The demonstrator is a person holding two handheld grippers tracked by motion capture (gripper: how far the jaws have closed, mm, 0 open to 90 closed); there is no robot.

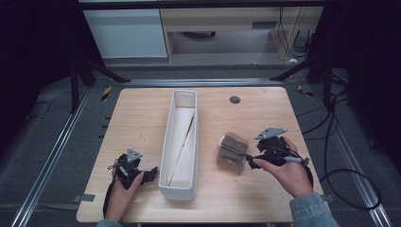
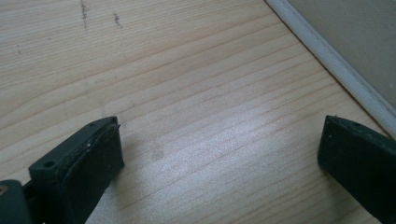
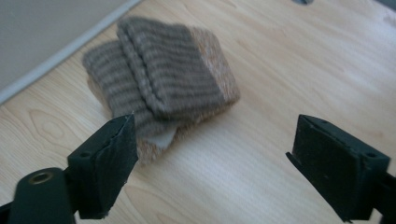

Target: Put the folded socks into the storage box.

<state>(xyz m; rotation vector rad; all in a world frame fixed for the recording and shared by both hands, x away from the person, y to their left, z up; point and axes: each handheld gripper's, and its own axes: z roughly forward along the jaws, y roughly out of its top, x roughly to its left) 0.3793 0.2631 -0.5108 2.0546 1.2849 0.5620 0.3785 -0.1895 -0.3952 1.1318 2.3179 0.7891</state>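
Item: folded brown knitted cloth (image 1: pixel 232 150), ribbed, with a lighter orange-tan layer under the ribbed one. It lies flat on the wooden table (image 1: pixel 265 109), right of centre, between the long white box (image 1: pixel 182 142) and the right gripper (image 1: pixel 251 161). In the high view it sits near the box's right wall, with a strip of bare table between the two.

Right gripper: held in the person's right hand (image 1: pixel 288 172), pointing left toward the cloth. Jaws stand wide apart with nothing between them. In the right gripper view the cloth (image 3: pixel 163 84) lies ahead of the jaws and off to their left: its near corner shows just above the left jaw, while the right jaw stands over bare table, well apart from the fabric. No pad presses on the cloth. Whether the gripper is raised above the tabletop or resting on it cannot be told.

Left gripper (image 1: pixel 144 174): held in the person's left hand (image 1: pixel 124 189), on the table's left side, just beside the near end of the white box. Jaws apart, empty; in the left gripper view they (image 2: pixel 219 163) frame plain wood grain, with the box's pale wall (image 2: pixel 355 51) crossing the upper right corner.

White box: long, narrow, open-topped, running front to back down the middle of the table.
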